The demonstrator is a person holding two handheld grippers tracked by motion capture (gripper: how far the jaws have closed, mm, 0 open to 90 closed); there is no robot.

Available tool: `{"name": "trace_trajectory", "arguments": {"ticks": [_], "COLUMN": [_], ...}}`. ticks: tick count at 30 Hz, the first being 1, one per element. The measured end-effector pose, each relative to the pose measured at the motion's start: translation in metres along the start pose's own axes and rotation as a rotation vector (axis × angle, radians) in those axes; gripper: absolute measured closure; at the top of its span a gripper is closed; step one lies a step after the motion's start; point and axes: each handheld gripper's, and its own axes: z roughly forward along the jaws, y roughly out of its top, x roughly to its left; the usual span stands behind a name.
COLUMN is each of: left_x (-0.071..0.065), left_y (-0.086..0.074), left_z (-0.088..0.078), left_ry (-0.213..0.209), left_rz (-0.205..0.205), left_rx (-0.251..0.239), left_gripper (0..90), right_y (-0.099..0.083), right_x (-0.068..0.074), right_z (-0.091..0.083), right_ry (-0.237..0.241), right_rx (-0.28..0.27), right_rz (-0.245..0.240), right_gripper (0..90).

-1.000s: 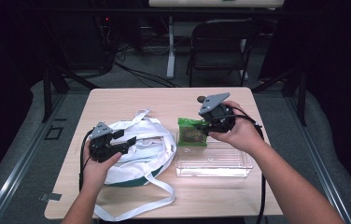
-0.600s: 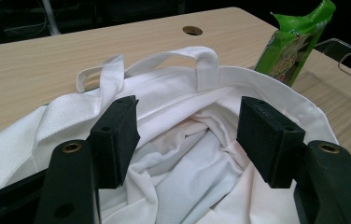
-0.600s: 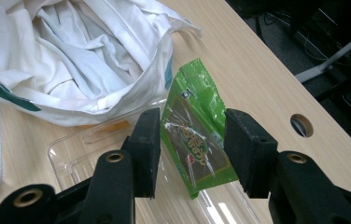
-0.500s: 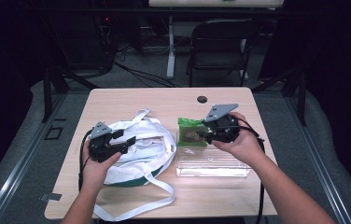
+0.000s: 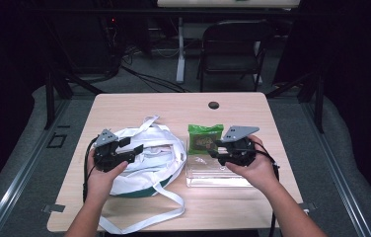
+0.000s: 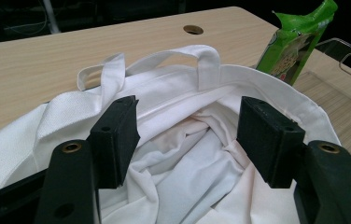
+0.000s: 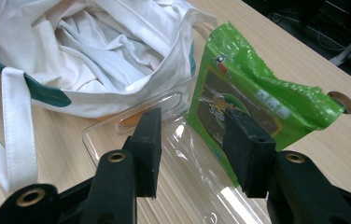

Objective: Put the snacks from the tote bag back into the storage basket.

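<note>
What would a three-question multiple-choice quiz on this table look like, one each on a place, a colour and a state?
1. Where does the snack packet stand?
A. inside the bag
B. at the far end of the clear tray
C. on the chair

2. What colour is the bag?
A. white with a green band
B. all black
C. red

3. How do the right gripper's jaws stand?
A. clamped on the bag strap
B. apart, nothing pinched
C. shut tight on the packet

Answers: 1 B, the packet leans up from the tray beside the bag. 2 A, white cloth, green at the base. 3 B, the right gripper view shows a gap, with the packet beyond the pads.
</note>
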Motion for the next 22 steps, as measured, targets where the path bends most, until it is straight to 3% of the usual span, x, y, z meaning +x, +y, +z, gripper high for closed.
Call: {"name": "trace_trajectory", "arguments": {"ticks": [3, 4, 6, 10, 12, 17, 18, 21, 22], "left_x": [0.0, 0.0, 0.0, 0.001, 0.001, 0.0, 0.0, 0.001, 0.001], "left_y": [0.0, 0.0, -0.001, -0.003, -0.003, -0.002, -0.002, -0.002, -0.002], "left_z": [0.0, 0.0, 0.001, 0.002, 0.002, 0.002, 0.002, 0.002, 0.001], "left_ry": [-0.001, -0.001, -0.002, -0.002, -0.006, -0.006, -0.003, 0.001, 0.001], "left_rz": [0.006, 0.009, 0.008, 0.003, -0.001, -0.005, -0.008, -0.012, -0.012], "left_rx": [0.0, 0.006, 0.005, 0.013, 0.013, 0.016, 0.014, 0.014, 0.016], "left_gripper": [38.4, 38.4, 38.7, 39.1, 39.1, 38.9, 38.6, 38.1, 38.0], "right_y": [-0.005, -0.011, -0.016, -0.027, -0.032, -0.041, -0.044, -0.044, -0.042], "right_x": [0.003, 0.006, 0.009, 0.016, 0.018, 0.018, 0.015, 0.012, 0.008], "right_z": [0.002, 0.003, 0.004, 0.005, 0.005, 0.002, -0.001, -0.002, -0.002], "right_ry": [0.002, 0.018, 0.037, 0.014, -0.005, -0.002, -0.046, -0.062, -0.091], "right_rx": [-0.016, -0.056, -0.071, -0.082, -0.079, -0.104, -0.094, -0.098, -0.062], "right_rz": [0.016, 0.05, 0.069, 0.079, 0.075, 0.049, 0.039, 0.042, 0.009], "right_gripper": [57.4, 57.1, 56.5, 54.8, 53.8, 49.7, 46.9, 44.7, 43.8]}}
